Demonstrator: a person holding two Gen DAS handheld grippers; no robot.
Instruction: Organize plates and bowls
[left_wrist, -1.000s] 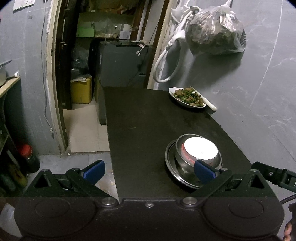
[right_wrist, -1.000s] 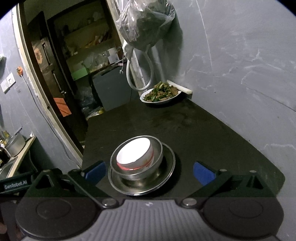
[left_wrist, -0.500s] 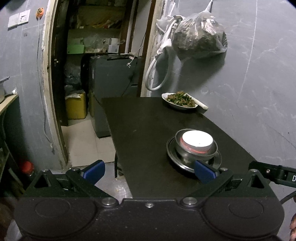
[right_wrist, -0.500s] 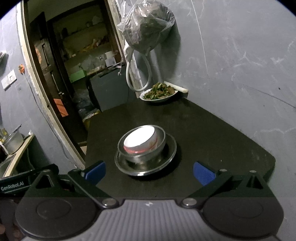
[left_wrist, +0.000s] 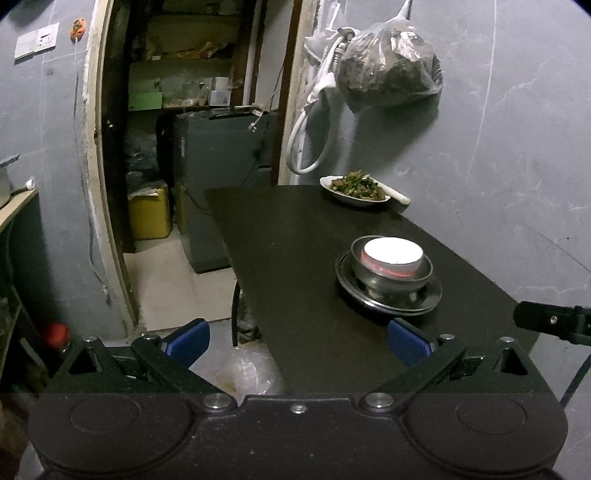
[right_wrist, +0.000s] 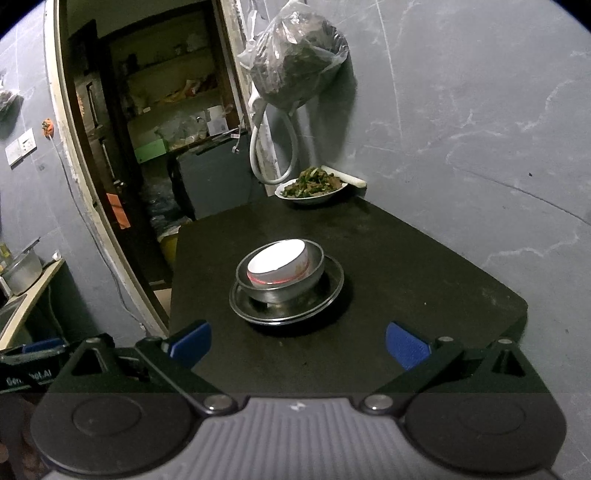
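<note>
A stack stands on the black table (left_wrist: 295, 258) (right_wrist: 406, 266): a white bowl with a red band (left_wrist: 392, 254) (right_wrist: 279, 260) sits in a steel bowl (left_wrist: 391, 282) (right_wrist: 284, 291), which rests on a steel plate (left_wrist: 424, 301) (right_wrist: 328, 295). My left gripper (left_wrist: 297, 341) is open, empty, back from the table's near edge, with the stack ahead of its right finger. My right gripper (right_wrist: 297, 343) is open and empty too, with the stack centred a short way in front. The right gripper's side shows at the left wrist view's right edge.
A white dish of cooked greens (left_wrist: 354, 188) (right_wrist: 312, 188) sits at the table's far corner by the grey wall. A full plastic bag (left_wrist: 388, 74) (right_wrist: 295, 62) and white hose hang above it. A doorway (left_wrist: 177, 147) opens left; a counter with a pot (right_wrist: 22, 273) is far left.
Both grippers have drawn back and lowered away from the stack, which now looks smaller and farther off. The stack has not moved, and both grippers stay open.
</note>
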